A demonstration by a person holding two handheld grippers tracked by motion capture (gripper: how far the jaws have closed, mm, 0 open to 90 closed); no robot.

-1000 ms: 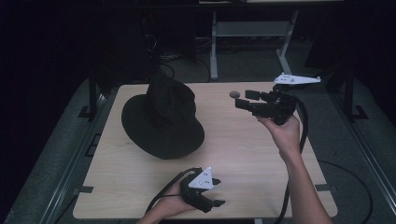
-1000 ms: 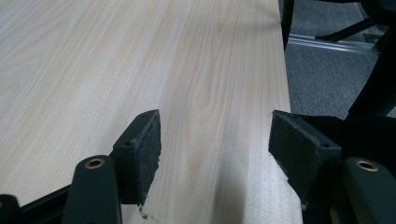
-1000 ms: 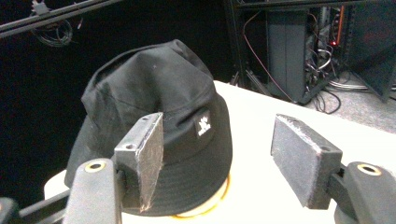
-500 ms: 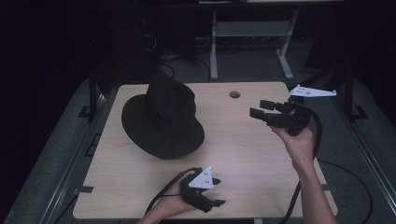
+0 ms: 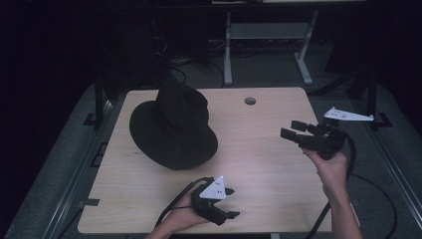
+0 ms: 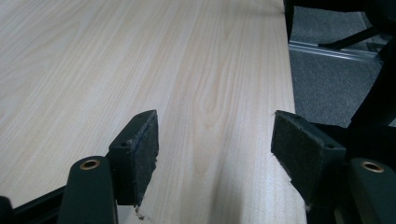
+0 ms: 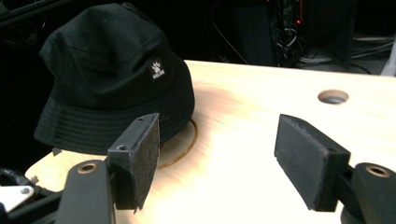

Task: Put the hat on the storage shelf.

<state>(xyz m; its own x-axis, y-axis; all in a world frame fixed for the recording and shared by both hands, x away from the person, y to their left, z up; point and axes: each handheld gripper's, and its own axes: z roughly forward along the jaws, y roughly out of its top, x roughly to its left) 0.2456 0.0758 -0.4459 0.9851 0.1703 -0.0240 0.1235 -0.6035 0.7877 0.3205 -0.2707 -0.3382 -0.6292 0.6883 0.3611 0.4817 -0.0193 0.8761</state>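
A black bucket hat [image 5: 174, 129] with a small white logo sits on the left half of the light wooden table [image 5: 259, 164]. In the right gripper view the hat [image 7: 116, 70] lies ahead and to the left, with a thin tan ring [image 7: 189, 140] at its brim. My right gripper [image 5: 293, 129] hovers over the table's right side and points left at the hat. Its jaws [image 7: 217, 130] have just been opening, with nothing between them. My left gripper [image 5: 232, 203] rests low at the front edge, open and empty, over bare wood [image 6: 215, 126].
A round cable hole [image 5: 250, 101] is in the table's back middle, also seen in the right gripper view [image 7: 332, 96]. The table's edge [image 6: 289, 93] drops to grey floor just right of my left gripper. Metal stand legs [image 5: 228, 55] rise behind the table.
My right hand has moved right and down, away from the hat and toward the table's right edge. The left hand and the hat have stayed put.
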